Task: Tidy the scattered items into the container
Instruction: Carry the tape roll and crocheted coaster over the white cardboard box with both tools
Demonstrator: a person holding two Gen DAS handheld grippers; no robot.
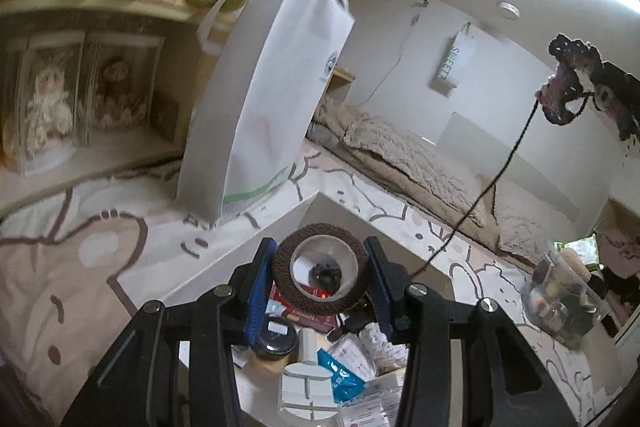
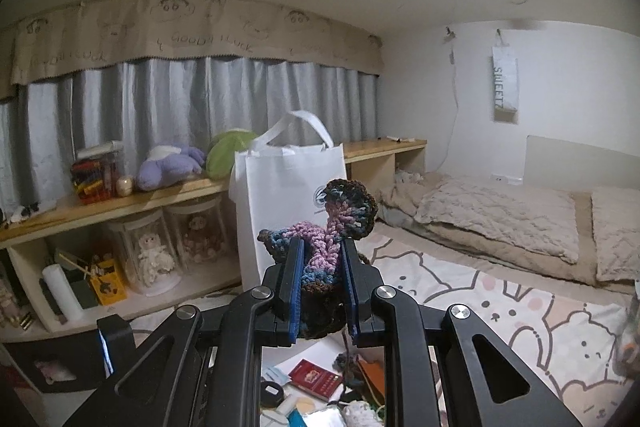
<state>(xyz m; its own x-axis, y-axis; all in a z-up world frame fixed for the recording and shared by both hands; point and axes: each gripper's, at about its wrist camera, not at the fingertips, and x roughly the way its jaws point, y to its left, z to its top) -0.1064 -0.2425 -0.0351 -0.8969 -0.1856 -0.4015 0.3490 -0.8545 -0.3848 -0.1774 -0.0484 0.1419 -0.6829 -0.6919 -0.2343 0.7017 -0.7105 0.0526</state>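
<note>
My left gripper (image 1: 320, 277) is shut on a brown roll of tape (image 1: 320, 269), held above a white box (image 1: 280, 227) full of small items. My right gripper (image 2: 322, 277) is shut on a multicoloured crochet piece (image 2: 340, 219), pink, blue and brown, lifted high; its dark yarn strand (image 1: 492, 183) trails down toward the box. In the left wrist view the crochet piece (image 1: 568, 83) hangs at the upper right. A red booklet (image 2: 316, 379) and packets lie in the box below.
A white tote bag (image 1: 276, 87) (image 2: 288, 203) stands on the cartoon-print mat (image 1: 60, 267). A wooden shelf (image 2: 120, 203) with plush toys and dolls lines the left. Beige bedding (image 2: 500, 223) lies at right. A clear jar (image 1: 560, 303) of small things stands right of the box.
</note>
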